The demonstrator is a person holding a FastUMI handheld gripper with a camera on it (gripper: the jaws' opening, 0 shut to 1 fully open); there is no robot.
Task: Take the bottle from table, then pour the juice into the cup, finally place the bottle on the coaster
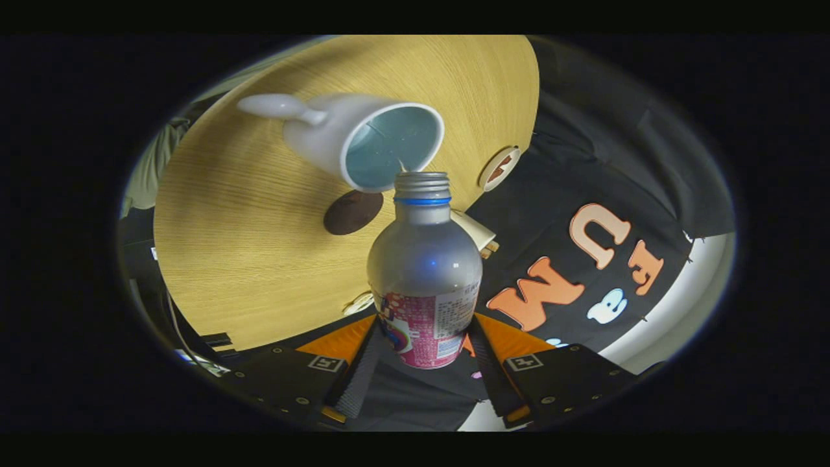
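Currently the gripper point(425, 337) has its jaws closed onto the lower, labelled part of the bottle point(425, 272), one finger pressing on each side. The bottle is lifted clear of the counter point(259, 227) and tipped over, so that its uncapped mouth points toward the cup point(363, 139).

Position of the task items:
- The bottle sits between the two fingers, its neck extending ahead of them.
- The cup, white with a pale blue interior, stands on the counter just beyond the bottle mouth. Its handle points away from the bottle.
- The bottle mouth is at the near rim of the cup, touching it or just short of it; which one cannot be told.
- The coaster point(352, 212), a dark round disc, lies on the counter just beside the cup.
- A second round item point(499, 168) lies near the counter edge, well apart from the cup.

Task progress, as judged from this arrangement:
1. Take the bottle from the counter: complete.
2. Pour the juice into the cup: in hand. A thin pale streak at the mouth may be liquid; no clear stream is visible, and the cup's fill level cannot be read.
3. Place the bottle on the coaster: not yet done. The coaster is unoccupied.
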